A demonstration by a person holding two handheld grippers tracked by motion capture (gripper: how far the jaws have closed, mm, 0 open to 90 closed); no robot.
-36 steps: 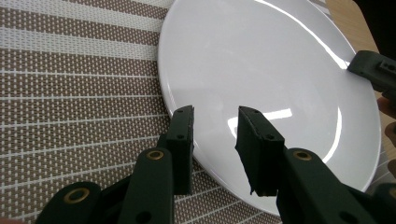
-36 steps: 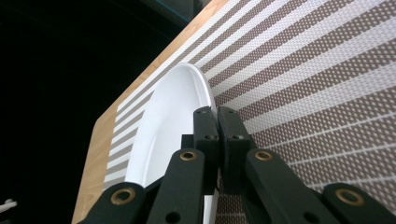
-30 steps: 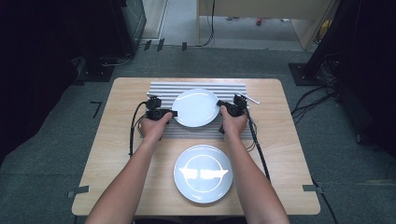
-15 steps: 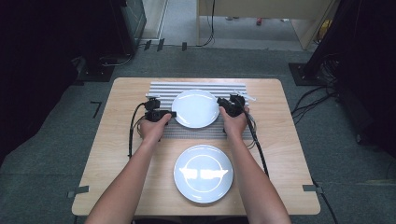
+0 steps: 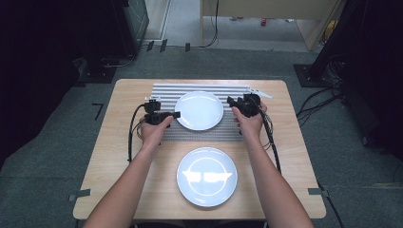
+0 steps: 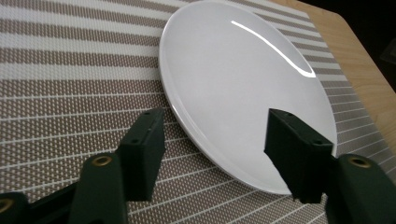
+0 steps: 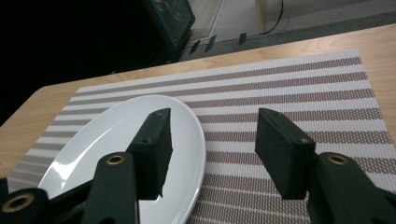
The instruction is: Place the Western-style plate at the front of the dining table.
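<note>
Far plate (image 5: 199,110): flat on striped mat (image 5: 237,90).
Left gripper (image 5: 177,114): jaws just opened, straddling plate's left rim, not pressing.
Right gripper (image 5: 231,100): jaws just opened, empty, beside right rim.

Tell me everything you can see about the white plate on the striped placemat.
The white plate is round, plain and glossy, seemingly glazed ceramic, with a shallow raised rim and a light streak reflected on it. It lies flat and empty on the striped placemat at the far half of the table. The left gripper straddles its rim with jaws apart, pads not pressing. The right gripper, also open, hangs over its opposite edge.
</note>
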